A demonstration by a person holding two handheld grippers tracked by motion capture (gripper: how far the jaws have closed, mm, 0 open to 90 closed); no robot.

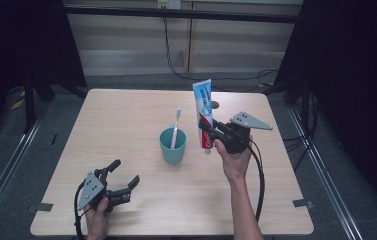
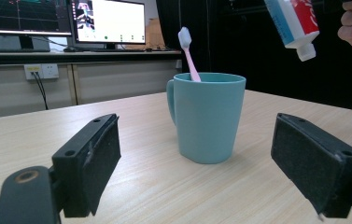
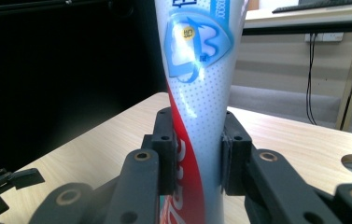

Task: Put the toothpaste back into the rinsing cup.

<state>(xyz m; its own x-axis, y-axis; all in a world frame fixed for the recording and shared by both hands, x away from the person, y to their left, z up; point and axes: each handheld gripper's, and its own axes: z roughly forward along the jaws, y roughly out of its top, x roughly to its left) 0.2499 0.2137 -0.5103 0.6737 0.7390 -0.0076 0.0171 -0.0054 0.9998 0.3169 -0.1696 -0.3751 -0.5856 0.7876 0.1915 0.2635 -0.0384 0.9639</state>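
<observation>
we're gripping a white, blue and red toothpaste tube cap-down in the right hand-held gripper, left hand-held gripper gaping wide, pale wood counter, dim room with monitors

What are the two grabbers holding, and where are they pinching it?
The right gripper pinches the toothpaste tube near its lower, cap end, the tube standing upright off the table. The left gripper is open and holds nothing.

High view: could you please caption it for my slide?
Right gripper holds toothpaste upright beside cup with toothbrush.
</observation>
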